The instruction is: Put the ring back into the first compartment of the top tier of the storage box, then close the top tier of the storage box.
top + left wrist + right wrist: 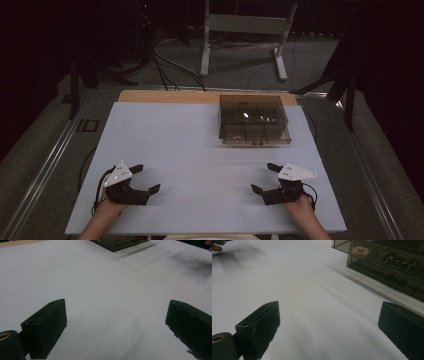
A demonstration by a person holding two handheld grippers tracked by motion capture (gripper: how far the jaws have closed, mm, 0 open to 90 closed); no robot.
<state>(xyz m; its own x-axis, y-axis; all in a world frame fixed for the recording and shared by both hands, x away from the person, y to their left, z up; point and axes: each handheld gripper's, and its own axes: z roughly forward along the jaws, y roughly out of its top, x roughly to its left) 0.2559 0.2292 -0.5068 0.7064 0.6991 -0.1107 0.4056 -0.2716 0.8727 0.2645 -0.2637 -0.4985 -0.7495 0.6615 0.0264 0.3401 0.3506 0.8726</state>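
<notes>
Start position: left tool (147, 179) and right tool (265, 177) rest on the white surface (200, 165), jaws spread, empty. Next move, likely: reach toward the smoked compartment box (254, 120).

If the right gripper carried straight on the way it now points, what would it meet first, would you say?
Probably bare white table: the right gripper, jaws open, aims left of the smoky clear compartment box, though depth is hard to judge.
</notes>
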